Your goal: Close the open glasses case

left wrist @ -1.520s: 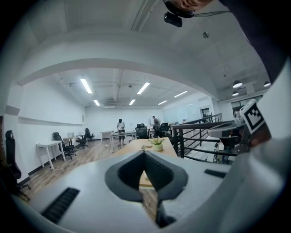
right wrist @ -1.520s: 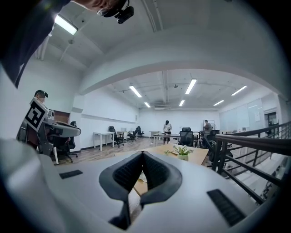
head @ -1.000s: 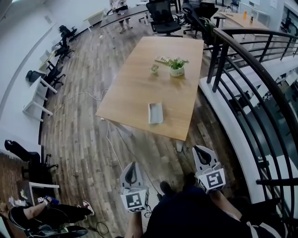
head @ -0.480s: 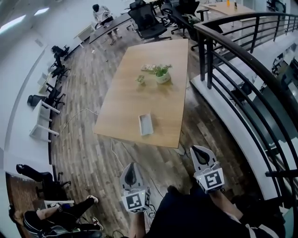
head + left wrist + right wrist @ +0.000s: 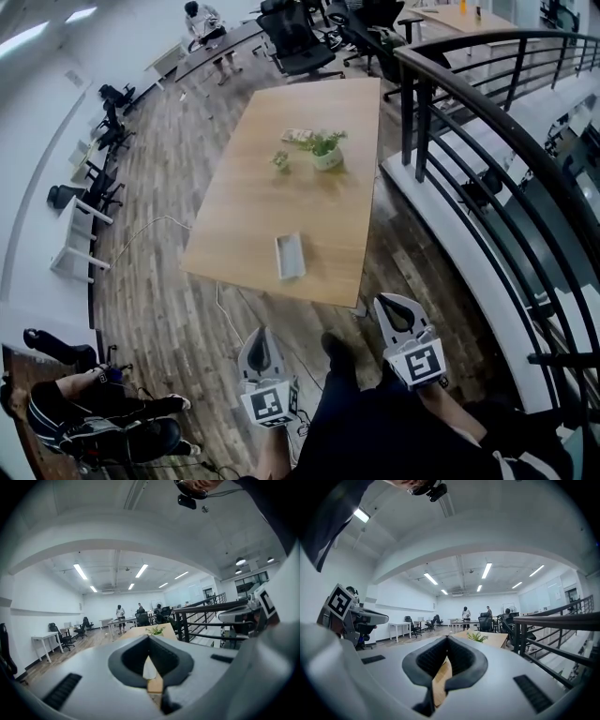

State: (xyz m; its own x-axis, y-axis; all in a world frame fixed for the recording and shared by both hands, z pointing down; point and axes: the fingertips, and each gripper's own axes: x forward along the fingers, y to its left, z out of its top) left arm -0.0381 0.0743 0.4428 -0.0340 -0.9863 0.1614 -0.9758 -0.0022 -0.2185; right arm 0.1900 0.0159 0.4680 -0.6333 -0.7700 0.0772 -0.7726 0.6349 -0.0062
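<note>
while left hand-held gripper [image 5: 263,335] and right hand-held gripper [image 5: 390,303] are pressed together, floor [image 5: 292,319] lies before glasses case [image 5: 289,256].

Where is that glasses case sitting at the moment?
In the head view, the pale grey rectangular glasses case lies near the closest edge of the long wooden table, well short of the small green potted plant farther along.

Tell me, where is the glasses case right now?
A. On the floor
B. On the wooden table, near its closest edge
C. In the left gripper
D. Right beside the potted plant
B: the glasses case lies on the wooden table by its near edge, well apart from the potted plant.
</note>
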